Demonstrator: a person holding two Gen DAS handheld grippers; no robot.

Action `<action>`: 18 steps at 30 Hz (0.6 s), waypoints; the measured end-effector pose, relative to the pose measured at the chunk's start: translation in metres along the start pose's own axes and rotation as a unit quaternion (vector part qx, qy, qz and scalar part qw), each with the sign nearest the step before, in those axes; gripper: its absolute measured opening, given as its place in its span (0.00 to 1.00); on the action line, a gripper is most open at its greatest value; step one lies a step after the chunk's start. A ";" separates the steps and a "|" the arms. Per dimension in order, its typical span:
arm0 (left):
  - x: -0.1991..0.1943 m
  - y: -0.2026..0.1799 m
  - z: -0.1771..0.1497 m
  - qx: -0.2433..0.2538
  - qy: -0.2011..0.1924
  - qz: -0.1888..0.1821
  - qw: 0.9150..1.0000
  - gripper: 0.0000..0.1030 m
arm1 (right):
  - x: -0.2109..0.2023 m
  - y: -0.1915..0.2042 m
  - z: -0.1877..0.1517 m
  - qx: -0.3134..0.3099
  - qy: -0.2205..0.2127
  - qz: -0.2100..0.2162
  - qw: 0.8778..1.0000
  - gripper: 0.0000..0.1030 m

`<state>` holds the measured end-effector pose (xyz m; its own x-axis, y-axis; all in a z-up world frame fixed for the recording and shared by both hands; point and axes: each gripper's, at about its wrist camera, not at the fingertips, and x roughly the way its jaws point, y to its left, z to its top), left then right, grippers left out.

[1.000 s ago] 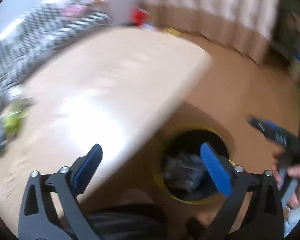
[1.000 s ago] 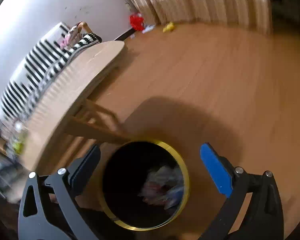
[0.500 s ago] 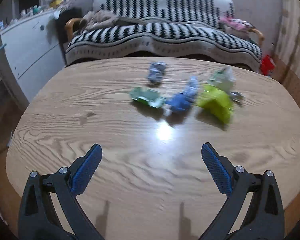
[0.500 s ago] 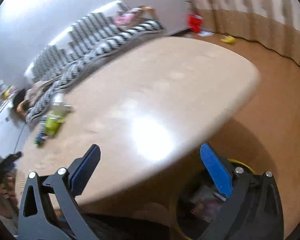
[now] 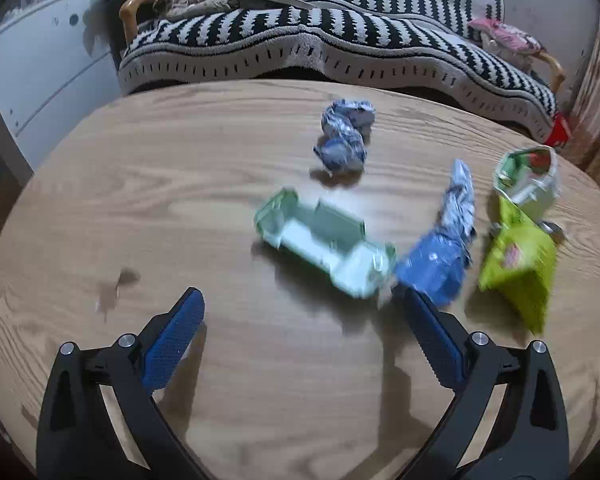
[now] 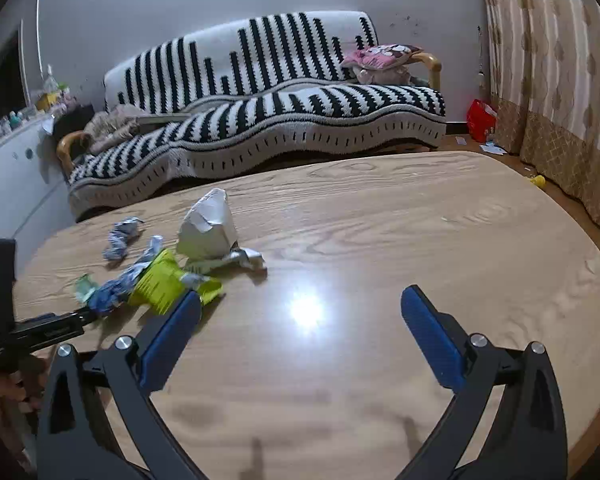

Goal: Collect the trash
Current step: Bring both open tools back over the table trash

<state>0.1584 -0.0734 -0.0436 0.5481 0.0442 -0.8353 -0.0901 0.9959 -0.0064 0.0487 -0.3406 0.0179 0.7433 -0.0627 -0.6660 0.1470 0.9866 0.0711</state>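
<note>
Both of our grippers hang over the wooden table (image 5: 148,184) with their jaws spread wide and nothing between the blue pads. Our left gripper (image 5: 302,304) faces the litter head-on: a pale green carton (image 5: 324,246) lies flattened on its side just ahead of the fingers, and the tip of the right-hand finger (image 5: 432,332) sits just beside a crumpled blue wrapper (image 5: 440,256), though we cannot tell whether they touch. Beyond the carton lies a balled-up blue and white wrapper (image 5: 344,136), apart from the rest. To the right, a yellow-green snack bag (image 5: 520,268) lies next to the blue wrapper, and a white and green cup (image 5: 528,178) leans tilted just behind the bag. Our right gripper (image 6: 300,304) looks across the same table from the side, over a bare, shiny stretch of wood, with the pile off to its left. From there we see the snack bag (image 6: 160,282) just past the left-hand finger (image 6: 168,338), the cup (image 6: 210,228) behind it with a torn white scrap (image 6: 240,260) at its foot, and the left gripper's black frame (image 6: 40,330) coming in from the left edge. A sofa with a black and white striped cover (image 6: 260,120) stands behind the table, and a curtain (image 6: 548,60) hangs on the right.
</note>
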 end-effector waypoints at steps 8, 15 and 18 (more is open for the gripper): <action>0.013 -0.002 0.021 0.001 -0.007 -0.008 1.000 0.94 | 0.049 0.056 0.007 -0.067 0.025 0.076 0.995 0.94; 0.031 0.001 0.033 -0.005 0.004 -0.008 1.000 0.94 | 0.063 0.090 0.008 -0.131 0.040 0.108 0.985 0.94; 0.034 0.012 0.033 -0.005 0.007 -0.003 1.000 0.94 | 0.072 0.101 -0.002 -0.183 0.055 0.110 0.975 0.94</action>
<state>0.2030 -0.0575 -0.0537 0.5371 0.0368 -0.8427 -0.0949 0.9953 -0.0170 0.1157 -0.2450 -0.0247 0.6532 0.1528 -0.7416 -0.2654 0.9635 -0.0352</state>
